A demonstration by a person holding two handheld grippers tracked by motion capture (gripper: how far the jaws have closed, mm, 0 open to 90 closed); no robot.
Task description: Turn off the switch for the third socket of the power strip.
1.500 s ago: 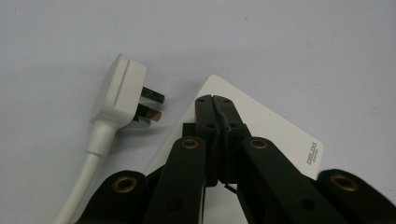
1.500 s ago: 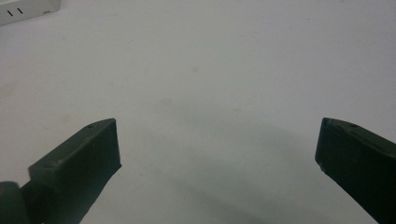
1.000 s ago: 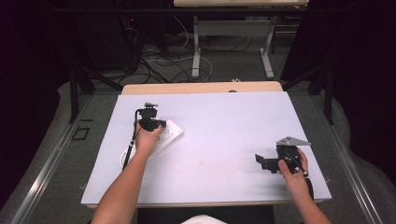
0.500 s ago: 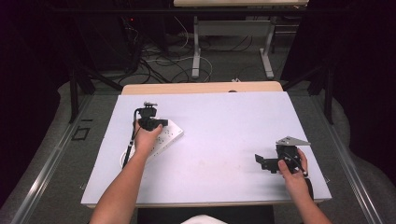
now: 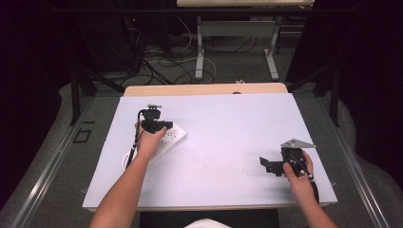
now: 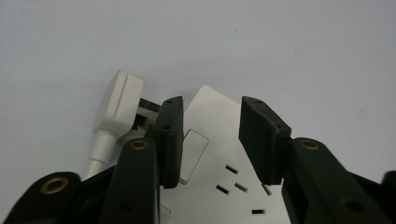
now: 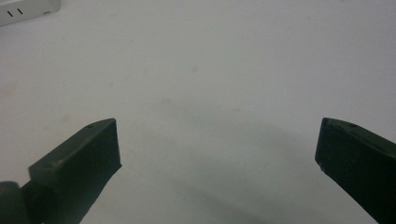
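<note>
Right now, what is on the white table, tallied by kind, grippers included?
White power strip: 1
White plug beside the strip's end: 1
Handheld black grippers: 2, left gripper over the strip, right gripper over bare table
Total: 4

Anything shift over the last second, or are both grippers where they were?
Barely anything. The right gripper slid slightly toward the person, jaws wide open over bare table. The left gripper stayed over the white power strip, jaws open; the strip hasn't moved.
</note>
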